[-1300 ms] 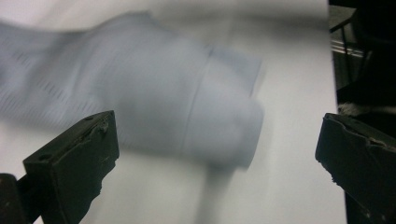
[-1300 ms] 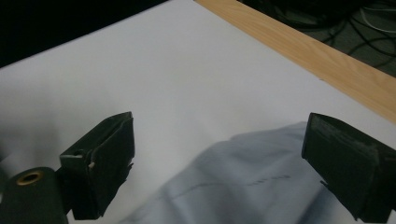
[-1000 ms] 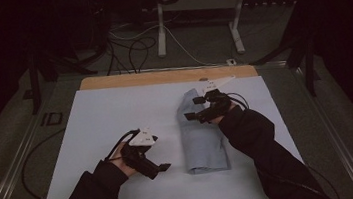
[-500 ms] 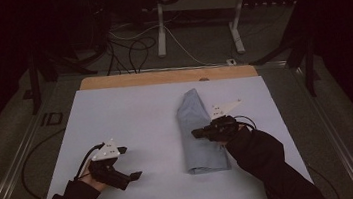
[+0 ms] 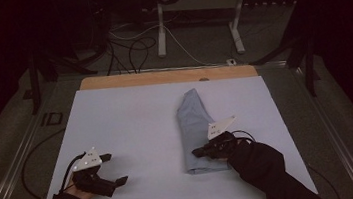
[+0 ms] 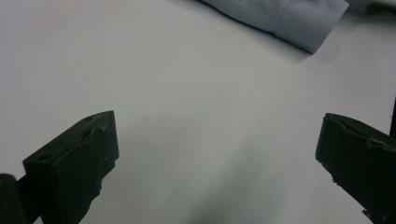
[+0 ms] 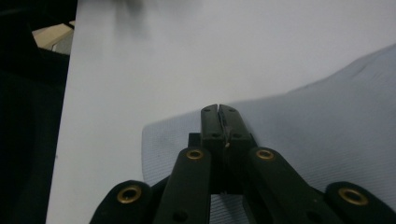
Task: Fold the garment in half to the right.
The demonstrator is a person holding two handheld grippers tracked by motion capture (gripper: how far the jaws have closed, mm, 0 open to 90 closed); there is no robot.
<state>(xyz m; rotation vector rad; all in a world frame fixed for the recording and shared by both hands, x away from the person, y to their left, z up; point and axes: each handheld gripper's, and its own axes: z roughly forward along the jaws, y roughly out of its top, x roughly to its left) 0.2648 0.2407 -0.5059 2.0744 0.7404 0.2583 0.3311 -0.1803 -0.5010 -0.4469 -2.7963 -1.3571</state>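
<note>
- A folded light-blue cloth (image 5: 195,130) is laid on the white table sheet (image 5: 126,120), right of centre, with its long side running away from the person and its narrow end farthest off.
- The right gripper (image 5: 201,152) is held low over the near end of the cloth, pointed towards the left side of the table in the high view; the dark-sleeved forearm (image 5: 268,174) is brought in from the bottom right corner.
- In the right gripper view, its jaws are seen pressed together above the cloth's near corner (image 7: 168,140); whether any fabric is pinched between them cannot be told.
- The left gripper (image 5: 117,169) is held near the front left part of the table sheet, well apart from the cloth, with the hand (image 5: 81,188) beneath it and the wrist angled so the jaws point right and slightly forward.
- In the left gripper view, its jaws are spread wide over bare sheet, with nothing between them; the cloth's end (image 6: 285,18) is seen farther off.
</note>
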